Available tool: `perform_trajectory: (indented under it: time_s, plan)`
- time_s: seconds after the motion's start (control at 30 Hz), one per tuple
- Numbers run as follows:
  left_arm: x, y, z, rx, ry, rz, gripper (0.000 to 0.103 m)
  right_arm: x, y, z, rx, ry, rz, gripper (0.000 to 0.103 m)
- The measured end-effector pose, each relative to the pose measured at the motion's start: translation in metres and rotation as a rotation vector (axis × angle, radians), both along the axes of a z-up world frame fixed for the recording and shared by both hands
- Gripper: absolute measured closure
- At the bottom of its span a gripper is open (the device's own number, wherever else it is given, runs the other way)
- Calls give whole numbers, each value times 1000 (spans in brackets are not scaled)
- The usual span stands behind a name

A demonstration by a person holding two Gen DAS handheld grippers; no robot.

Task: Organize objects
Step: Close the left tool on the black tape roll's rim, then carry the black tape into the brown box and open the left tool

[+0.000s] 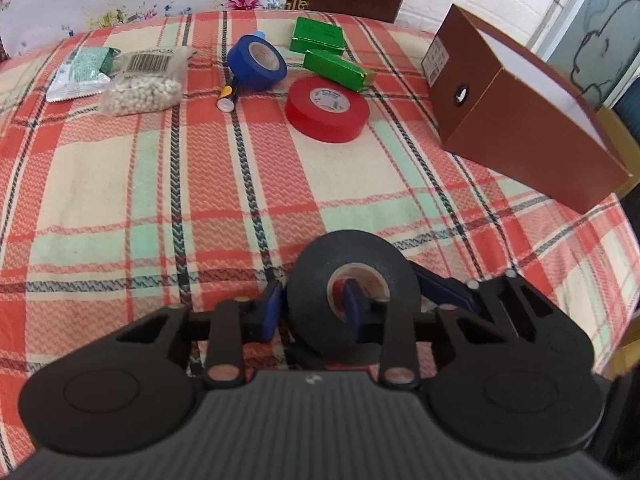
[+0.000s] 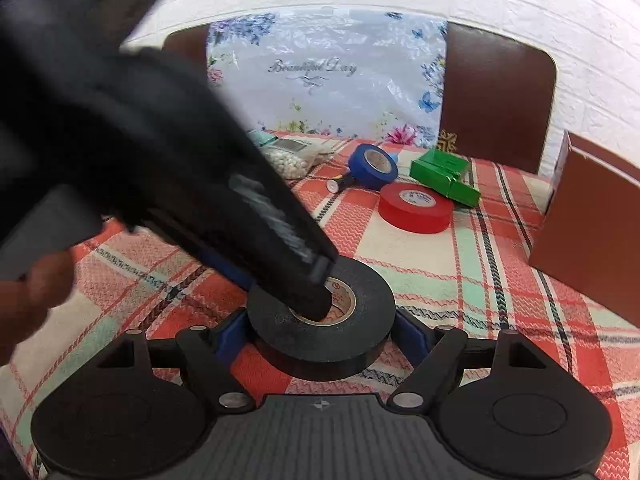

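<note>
A black tape roll (image 1: 316, 312) sits low over the plaid cloth. My left gripper (image 1: 312, 306) is shut on the roll's wall, with one blue finger (image 1: 271, 308) outside and the other (image 1: 354, 306) inside the core. In the right wrist view the same roll (image 2: 320, 320) lies between the right gripper's (image 2: 320, 338) blue fingers (image 2: 412, 336), which stand close at its outer rim. The left gripper's body (image 2: 180, 176) reaches down into the core. A red roll (image 1: 327, 109), a blue roll (image 1: 257, 62) and two green boxes (image 1: 334, 69) lie further back.
A brown open box (image 1: 516, 120) stands at the right, also in the right wrist view (image 2: 592, 240). A bag of white beads (image 1: 142, 82), a green packet (image 1: 82, 72) and a small battery (image 1: 226, 98) lie at the back left. A floral bag (image 2: 324, 76) leans on brown chairs.
</note>
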State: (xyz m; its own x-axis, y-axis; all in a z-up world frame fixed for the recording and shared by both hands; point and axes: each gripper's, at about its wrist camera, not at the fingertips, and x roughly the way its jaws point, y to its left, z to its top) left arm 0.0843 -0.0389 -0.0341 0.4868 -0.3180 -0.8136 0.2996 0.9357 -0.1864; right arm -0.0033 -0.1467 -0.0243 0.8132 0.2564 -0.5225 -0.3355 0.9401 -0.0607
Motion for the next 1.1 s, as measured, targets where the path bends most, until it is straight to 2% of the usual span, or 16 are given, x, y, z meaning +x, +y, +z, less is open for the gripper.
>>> perform_trajectory:
  time_s: [0.13, 0.3, 0.47, 0.57, 0.7, 0.77, 0.8, 0.83, 0.9, 1.0, 1.1]
  plan:
    - [-6, -15, 21, 32, -44, -37, 71, -8, -12, 10, 21, -79, -45, 28]
    - [3, -60, 78, 12, -201, -134, 73, 2, -45, 46, -31, -290, -169, 28]
    - [28, -125, 114, 17, -339, -233, 73, 37, -96, 75, -35, -375, -298, 27]
    - [50, -156, 115, 8, -351, -261, 72, 62, -125, 79, -22, -362, -346, 27]
    - [79, -185, 100, 15, -323, -269, 72, 96, -151, 70, 0, -303, -382, 27]
    - [89, -191, 93, 28, -306, -241, 67, 112, -158, 64, 25, -281, -383, 28]
    - [93, -193, 89, 36, -296, -228, 67, 116, -159, 62, 33, -282, -401, 26]
    - [97, -194, 85, 30, -277, -231, 67, 120, -160, 61, 36, -282, -419, 19]
    - [92, -190, 84, 29, -266, -237, 64, 122, -159, 59, 45, -283, -420, 19]
    - [75, -177, 89, 2, -288, -267, 63, 115, -161, 62, 49, -319, -430, 25]
    - [54, -152, 106, -91, -338, -279, 51, 99, -165, 71, 48, -414, -416, 14]
